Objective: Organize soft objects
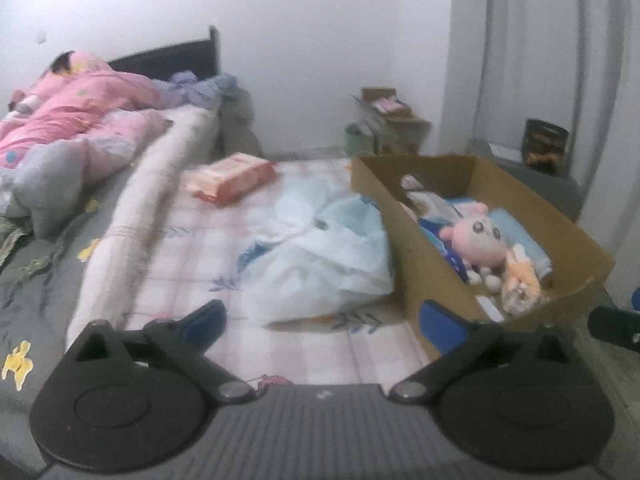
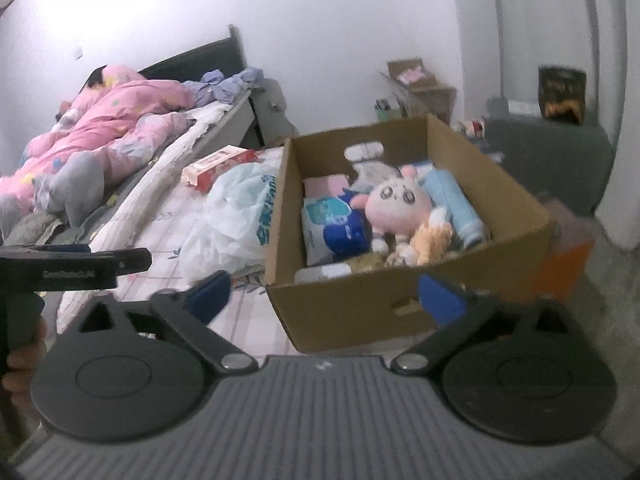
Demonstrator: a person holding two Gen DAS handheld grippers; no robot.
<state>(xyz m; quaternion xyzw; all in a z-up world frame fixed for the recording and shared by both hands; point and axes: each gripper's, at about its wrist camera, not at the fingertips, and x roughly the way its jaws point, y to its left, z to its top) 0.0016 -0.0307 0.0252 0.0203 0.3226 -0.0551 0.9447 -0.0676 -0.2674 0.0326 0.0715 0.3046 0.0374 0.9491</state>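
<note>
Bedroom, mattress with checked sheet [image 1: 224,248]; soft items entered left to right. At nine o'clock, pink quilt [image 1: 76,120] heaped on the grey bed, untouched. At eleven o'clock, red-and-white soft pack [image 1: 230,176], flat on the sheet, long axis running from eight o'clock to two o'clock. At centre, white plastic bag [image 1: 320,256], slumped, no clear axis, just beside the left wall of the cardboard box [image 1: 420,264]. At two o'clock, the box itself, open-topped, long axis from eleven o'clock to five o'clock in the left wrist view; contents: blue-and-white soft packs, pink plush doll [image 2: 396,204] lying on its back, head toward twelve o'clock, face up, orange plush [image 2: 428,244] at its feet, light blue roll [image 2: 452,204] along the right wall. Left gripper [image 1: 320,326]: fingers spread wide, nothing between them, above the sheet before the bag. Right gripper [image 2: 324,298]: fingers spread wide, empty, before the box's near wall. Judgement: the loose bag appears next for stowing; best gathered at its bunched top, lifted clear of the box wall, and lowered into the free near corner without crushing the plush.
</note>
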